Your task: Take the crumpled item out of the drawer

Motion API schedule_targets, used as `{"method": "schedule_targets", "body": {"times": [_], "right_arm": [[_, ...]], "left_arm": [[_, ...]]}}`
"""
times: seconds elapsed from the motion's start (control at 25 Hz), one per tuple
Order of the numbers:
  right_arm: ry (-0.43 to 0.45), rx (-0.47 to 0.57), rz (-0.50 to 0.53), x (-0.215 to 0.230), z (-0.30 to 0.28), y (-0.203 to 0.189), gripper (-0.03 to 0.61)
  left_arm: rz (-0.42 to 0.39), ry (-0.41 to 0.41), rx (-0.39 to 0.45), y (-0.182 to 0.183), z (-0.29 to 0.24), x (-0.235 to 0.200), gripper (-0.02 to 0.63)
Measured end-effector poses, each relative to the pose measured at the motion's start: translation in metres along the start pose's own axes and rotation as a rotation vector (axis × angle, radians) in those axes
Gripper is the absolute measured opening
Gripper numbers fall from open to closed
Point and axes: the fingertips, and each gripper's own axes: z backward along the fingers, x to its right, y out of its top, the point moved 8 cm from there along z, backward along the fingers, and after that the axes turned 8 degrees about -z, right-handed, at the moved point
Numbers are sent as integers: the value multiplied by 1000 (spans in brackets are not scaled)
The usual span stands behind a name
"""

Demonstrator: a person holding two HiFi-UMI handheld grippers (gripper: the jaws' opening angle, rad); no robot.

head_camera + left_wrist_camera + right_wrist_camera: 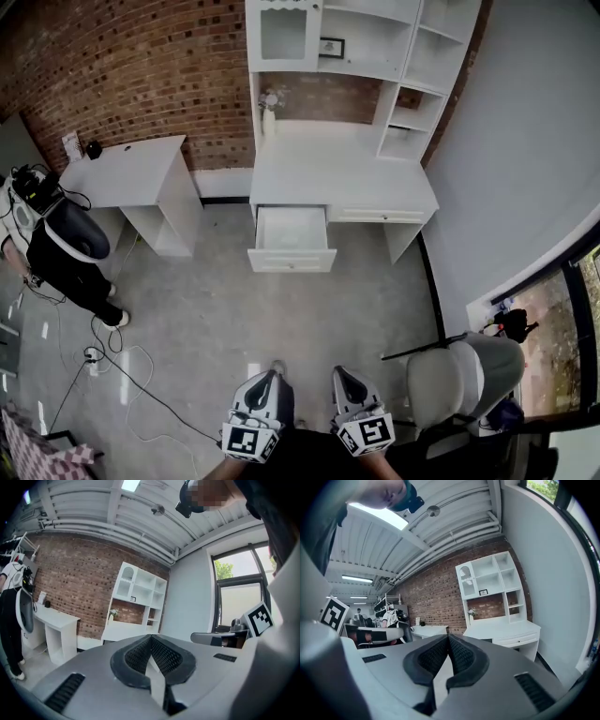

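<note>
The white desk [342, 169] with a shelf hutch stands against the brick wall. Its left drawer [292, 239] is pulled open, and the inside looks plain white. I cannot make out a crumpled item in it from here. Both grippers hang low at the bottom of the head view, far from the drawer. My left gripper [276, 372] is shut with nothing in it; its ribbed pads [161, 656] meet in the left gripper view. My right gripper [338, 373] is also shut and empty, its pads [459, 653] touching in the right gripper view.
A smaller white desk [131, 173] stands at the left with a person [61, 248] beside it. Cables [122, 366] trail over the grey floor at the lower left. A grey chair [459, 375] sits at the right, near a window [553, 337].
</note>
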Motion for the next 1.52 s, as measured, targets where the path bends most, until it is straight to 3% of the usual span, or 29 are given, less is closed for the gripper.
{"method": "schedule_targets", "body": {"times": [0.12, 0.44, 0.72, 1.2, 1.36, 1.52], "right_arm": [[0, -2, 9, 14, -64, 11, 12], [-35, 55, 25, 46, -190, 59, 12], [-5, 15, 12, 90, -280, 76, 12], [142, -33, 47, 239, -446, 105, 12], [161, -77, 23, 269, -477, 101, 12], [160, -104, -10, 282, -501, 100, 12]], "left_arm": [[23, -8, -15, 0, -52, -46, 25], [-41, -68, 6, 29, -172, -136, 25], [9, -44, -26, 28, -263, -172, 25], [-22, 94, -68, 31, -449, -205, 25], [-58, 148, -122, 23, -481, -214, 25], [-70, 136, -175, 15, -518, -233, 25]]}}
